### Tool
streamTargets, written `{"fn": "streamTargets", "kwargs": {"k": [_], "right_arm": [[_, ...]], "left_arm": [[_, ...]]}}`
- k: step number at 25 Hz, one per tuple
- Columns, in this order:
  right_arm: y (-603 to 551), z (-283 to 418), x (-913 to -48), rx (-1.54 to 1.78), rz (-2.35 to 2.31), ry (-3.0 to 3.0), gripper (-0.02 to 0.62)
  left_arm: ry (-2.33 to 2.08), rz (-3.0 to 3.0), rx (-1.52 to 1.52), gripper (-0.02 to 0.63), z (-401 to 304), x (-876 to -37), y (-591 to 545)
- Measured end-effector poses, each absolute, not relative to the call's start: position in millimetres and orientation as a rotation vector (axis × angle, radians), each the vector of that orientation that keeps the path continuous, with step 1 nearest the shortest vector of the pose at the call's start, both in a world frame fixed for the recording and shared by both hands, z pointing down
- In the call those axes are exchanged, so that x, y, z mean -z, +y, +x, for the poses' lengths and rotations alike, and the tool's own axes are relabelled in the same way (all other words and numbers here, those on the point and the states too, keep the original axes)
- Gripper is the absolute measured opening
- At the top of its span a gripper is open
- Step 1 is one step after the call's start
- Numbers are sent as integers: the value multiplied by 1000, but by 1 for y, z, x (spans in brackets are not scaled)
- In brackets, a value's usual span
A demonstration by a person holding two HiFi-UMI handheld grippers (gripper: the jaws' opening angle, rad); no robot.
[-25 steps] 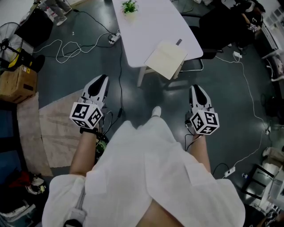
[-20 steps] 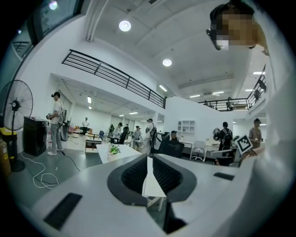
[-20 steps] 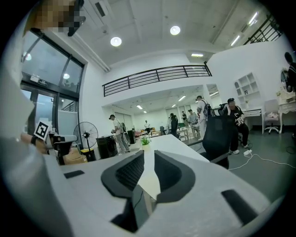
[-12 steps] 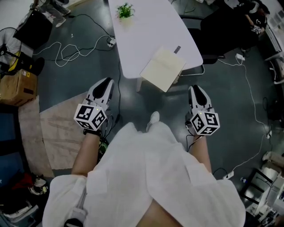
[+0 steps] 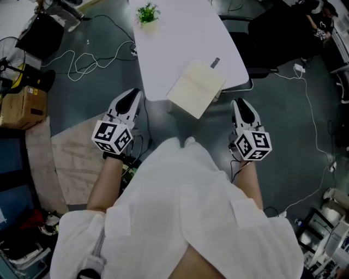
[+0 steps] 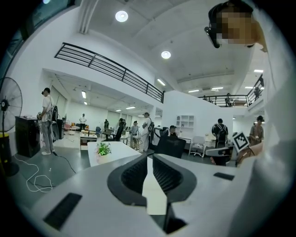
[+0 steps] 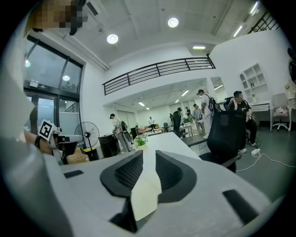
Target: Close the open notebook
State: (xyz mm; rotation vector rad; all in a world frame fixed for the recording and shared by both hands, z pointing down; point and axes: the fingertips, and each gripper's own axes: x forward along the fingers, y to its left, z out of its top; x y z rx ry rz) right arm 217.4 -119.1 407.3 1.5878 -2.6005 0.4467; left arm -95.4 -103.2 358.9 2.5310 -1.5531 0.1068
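Notebook (image 5: 196, 89) upper centre, ahead between left gripper (image 5: 131, 98) and right gripper (image 5: 241, 104); both empty, jaws slightly apart, right's just been opening.

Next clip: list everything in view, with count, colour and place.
table: one, white, top centre
notebook: one, cream, open at the table's near edge
potted plant: one, green, table's far end
chair: one, black, right of table
cardboard box: one, brown, floor, far left
fan: one, black, far left edge
cables: several, white, floor left of table
mat: one, beige, floor, lower left
left gripper: one, white and black, jaws slightly apart, empty
right gripper: one, white and black, jaws just been opening, nothing between
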Motion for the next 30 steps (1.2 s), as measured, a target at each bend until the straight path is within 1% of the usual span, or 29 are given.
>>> {"fn": "streamTargets", "kwargs": {"k": [6,9,13,20,30], "right_arm": [[-135,210,-433,-481,1482,-2604,87],[-137,195,-449,-498,1400,-2607,94],[-135,174,-466,-523,1277,-2609,121],[-139,136,-494,-535,1127,-2569,135],[-139,85,-564,-548,908,-2428,163]], "left_arm": [[-1561,2503,-91,33,-87,-370,-114],[-1570,2483,-91,32,-92,-378,-115],[-1580,2461,-94,32,-98,-384,-115],[-1564,2421,-87,32,-115,-401,-122],[-1503,2366,-93,33,-137,-432,-133]]}}
